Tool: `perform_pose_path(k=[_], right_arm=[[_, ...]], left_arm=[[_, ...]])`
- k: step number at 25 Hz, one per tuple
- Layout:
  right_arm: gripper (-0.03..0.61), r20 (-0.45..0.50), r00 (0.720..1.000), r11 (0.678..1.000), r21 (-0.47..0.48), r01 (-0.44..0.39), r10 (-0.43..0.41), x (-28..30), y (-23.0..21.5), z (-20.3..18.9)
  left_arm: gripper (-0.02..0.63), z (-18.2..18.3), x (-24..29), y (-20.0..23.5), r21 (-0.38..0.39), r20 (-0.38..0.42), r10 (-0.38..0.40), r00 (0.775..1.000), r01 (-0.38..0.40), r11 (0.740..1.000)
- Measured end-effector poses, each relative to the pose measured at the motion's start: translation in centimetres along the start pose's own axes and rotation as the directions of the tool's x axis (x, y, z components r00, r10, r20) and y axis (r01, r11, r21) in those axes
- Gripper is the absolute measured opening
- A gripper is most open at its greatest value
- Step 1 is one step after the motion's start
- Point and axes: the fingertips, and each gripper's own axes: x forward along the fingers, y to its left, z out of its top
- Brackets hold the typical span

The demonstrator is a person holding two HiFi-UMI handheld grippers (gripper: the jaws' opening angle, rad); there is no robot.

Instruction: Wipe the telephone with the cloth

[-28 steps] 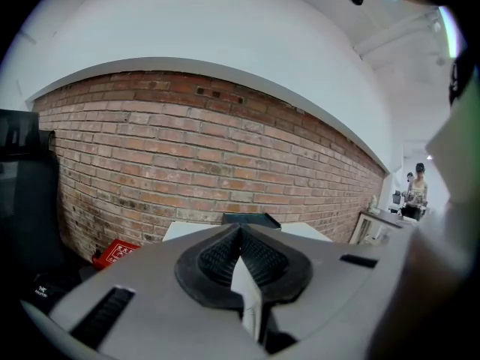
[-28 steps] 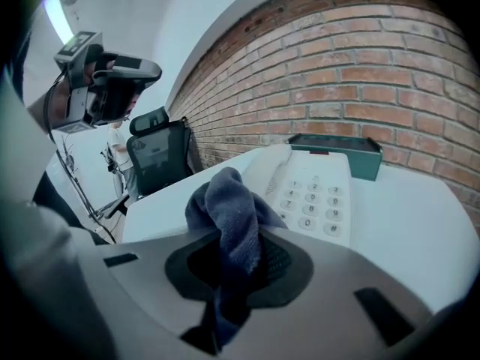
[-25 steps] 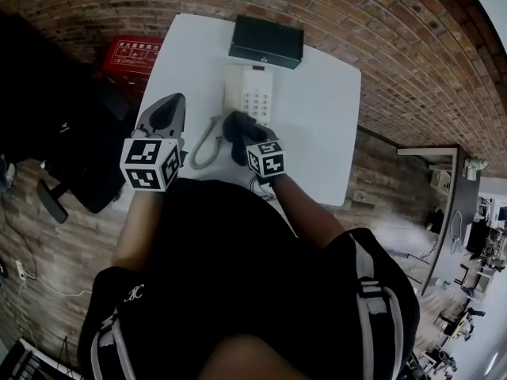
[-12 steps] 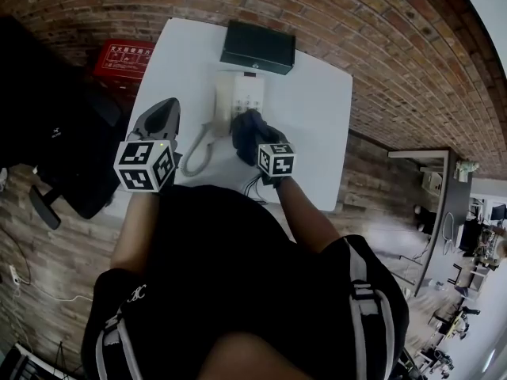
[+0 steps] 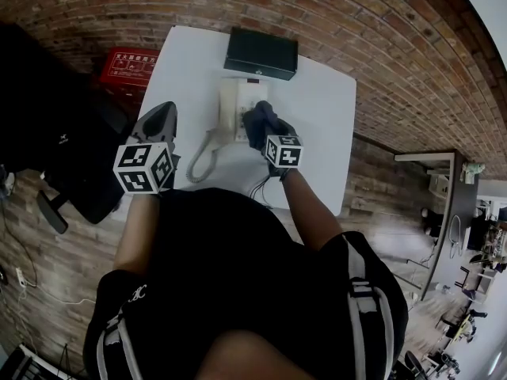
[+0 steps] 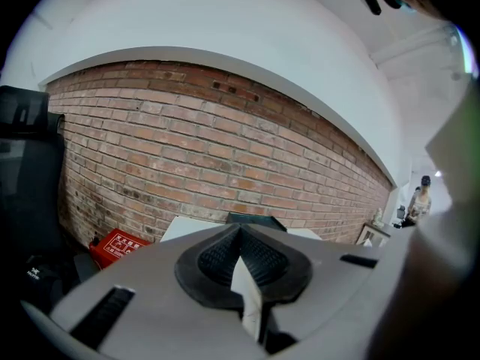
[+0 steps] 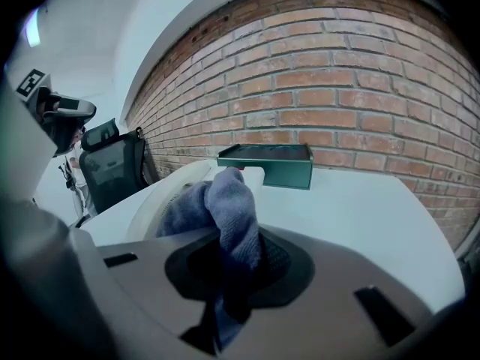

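The right tool (image 7: 238, 265) is clenching the cloth (image 7: 225, 201) against the telephone (image 5: 234, 109). The left tool (image 6: 241, 257) is hovering closed, empty.

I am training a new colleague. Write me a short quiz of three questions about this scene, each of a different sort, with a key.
1. True or false: the right tongs are empty.
2. What lies on the table beyond the telephone? A) a cup B) a dark box C) a book
3. Fill in: the left tongs are ____ and hold nothing.

Key:
1. False, they grip the cloth.
2. B.
3. Shut.
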Motion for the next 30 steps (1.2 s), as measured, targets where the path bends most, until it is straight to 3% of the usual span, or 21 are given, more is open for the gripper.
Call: perform_pose_path(k=[8,14,19,22,30], right_arm=[[0.040,0.012,0.999,1.000,0.001,0.031,-0.031,2.8,-1.7,3.7],[0.040,0.019,0.999,0.999,0.006,0.044,-0.045,5.4,-2.6,7.0],[0.040,-0.021,0.997,0.997,0.029,0.075,-0.075,6.4,-2.5,9.0],[0.040,-0.041,0.994,0.995,-0.012,0.098,-0.098,6.8,-2.0,9.6],[0.040,-0.045,0.999,0.995,-0.095,-0.024,0.020,7.7,3.0,9.4]], left_arm=[[-0.003,-0.5,-0.3,-0.5,0.014,-0.021,-0.012,1.000,0.012,1.000],[-0.003,0.4,-0.9,1.3,0.024,-0.002,0.023,1.000,-0.023,0.999],[-0.003,1.4,-1.5,1.9,0.034,0.014,0.031,0.999,-0.032,0.999],[-0.004,1.5,-1.6,2.2,0.038,0.011,0.027,1.000,-0.027,0.999],[-0.004,1.2,-1.6,1.6,0.039,0.006,0.005,1.000,-0.006,0.999]])
